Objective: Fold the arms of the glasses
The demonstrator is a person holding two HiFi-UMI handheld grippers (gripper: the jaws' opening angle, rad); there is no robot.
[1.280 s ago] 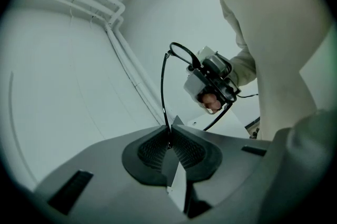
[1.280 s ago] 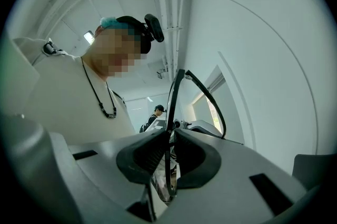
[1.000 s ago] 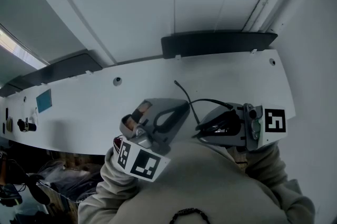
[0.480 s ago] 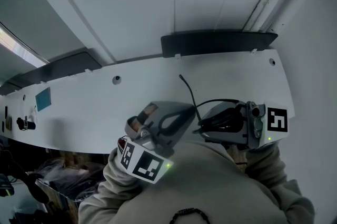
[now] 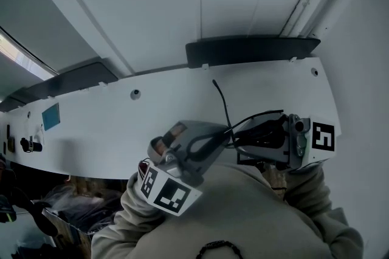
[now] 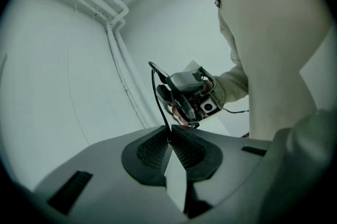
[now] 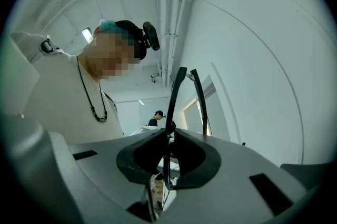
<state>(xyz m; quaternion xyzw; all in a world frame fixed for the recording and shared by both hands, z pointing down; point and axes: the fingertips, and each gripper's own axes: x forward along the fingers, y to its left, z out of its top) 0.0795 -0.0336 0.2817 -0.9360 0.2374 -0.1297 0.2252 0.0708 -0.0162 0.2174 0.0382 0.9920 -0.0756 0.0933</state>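
In front of the person's chest (image 5: 243, 215), the left gripper (image 6: 169, 139) has its fingers pinched shut on one thin black arm (image 6: 158, 99) of the glasses (image 7: 177, 94). Just beyond, the right gripper (image 7: 168, 139) faces it, fingers clamped on the same glasses, held in mid-air.

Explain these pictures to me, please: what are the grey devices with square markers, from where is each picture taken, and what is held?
A person holds a two-jaw gripper in each hand, raised before the chest. One picture comes from a camera on the person's head; the other two from cameras on the grippers, looking along their jaws. The left gripper is shut on one thin glasses arm. The right gripper is shut on the black glasses. No table shows, only white panels behind.
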